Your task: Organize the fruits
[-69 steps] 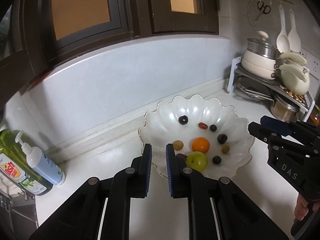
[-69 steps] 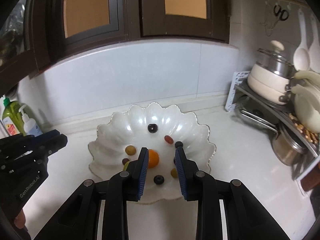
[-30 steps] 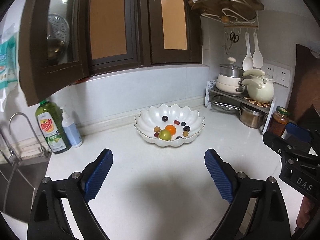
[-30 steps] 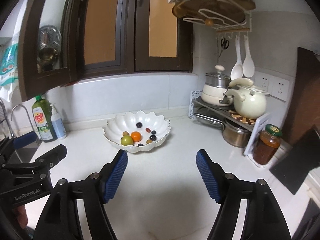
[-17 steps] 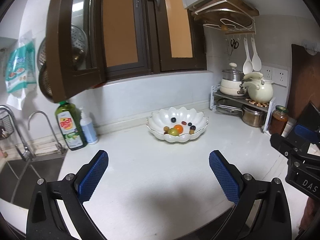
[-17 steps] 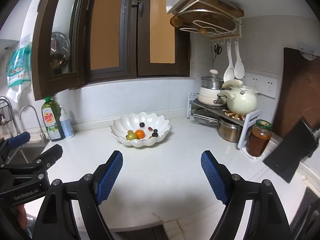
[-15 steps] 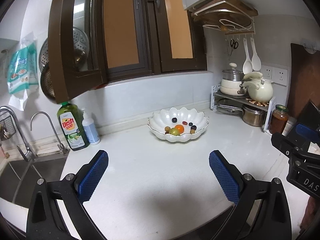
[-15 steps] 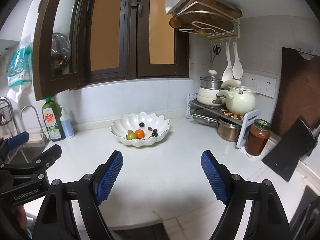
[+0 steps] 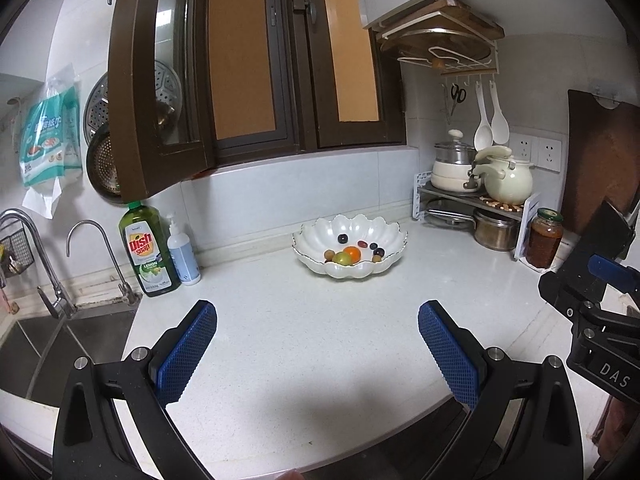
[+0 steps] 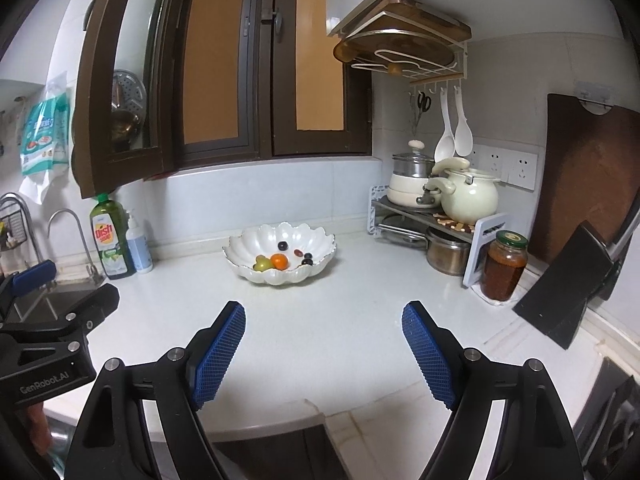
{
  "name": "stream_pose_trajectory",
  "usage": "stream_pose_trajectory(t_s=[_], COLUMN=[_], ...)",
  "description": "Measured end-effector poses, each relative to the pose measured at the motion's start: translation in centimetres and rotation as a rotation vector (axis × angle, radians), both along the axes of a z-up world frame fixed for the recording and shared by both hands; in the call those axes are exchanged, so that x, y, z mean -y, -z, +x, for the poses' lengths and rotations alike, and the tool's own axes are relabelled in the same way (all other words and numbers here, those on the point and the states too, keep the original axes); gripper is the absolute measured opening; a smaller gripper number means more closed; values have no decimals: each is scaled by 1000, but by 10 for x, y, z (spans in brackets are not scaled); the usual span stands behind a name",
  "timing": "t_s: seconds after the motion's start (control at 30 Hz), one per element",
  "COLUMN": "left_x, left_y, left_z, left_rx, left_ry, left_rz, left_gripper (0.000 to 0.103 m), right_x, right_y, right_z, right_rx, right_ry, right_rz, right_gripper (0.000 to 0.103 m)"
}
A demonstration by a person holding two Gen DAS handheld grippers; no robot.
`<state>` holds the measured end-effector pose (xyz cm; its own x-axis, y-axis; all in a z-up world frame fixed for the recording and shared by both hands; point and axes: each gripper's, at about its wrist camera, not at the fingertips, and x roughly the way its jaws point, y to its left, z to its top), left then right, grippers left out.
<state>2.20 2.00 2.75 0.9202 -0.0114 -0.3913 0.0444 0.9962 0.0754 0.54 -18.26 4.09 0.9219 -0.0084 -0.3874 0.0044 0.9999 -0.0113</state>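
Hovering over the near edge of the white bench (image 9: 320, 340), the left gripper (image 9: 318, 344) and the right gripper (image 10: 324, 344) both stand wide open with nothing between their blue pads. Farther back, well apart from both, a white scalloped bowl (image 9: 316, 240) sits on the bench near the wall, holding an orange fruit (image 10: 279, 261), a green fruit (image 10: 262, 264) and several small dark ones. Beyond, a dish soap bottle (image 9: 147, 250) stands left by the sink.

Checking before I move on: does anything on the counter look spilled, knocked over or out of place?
Nothing stands out. The fruit sits inside the white bowl, which is upright on the counter. The soap bottle and jar stand upright; no spills visible.
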Motion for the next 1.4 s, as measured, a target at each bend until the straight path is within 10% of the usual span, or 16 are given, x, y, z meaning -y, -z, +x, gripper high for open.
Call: stream_pose_trajectory(t_s=[1.4], left_x=[-1], left_y=[-2], left_z=[-19], left_rx=[3], left_ry=[9], left_rz=[-14], left_gripper=[103], right_x=[-2], right_y=[-2], right_z=[-18], right_rx=[10], right_ry=[4], right_rz=[-5], right_gripper=[82])
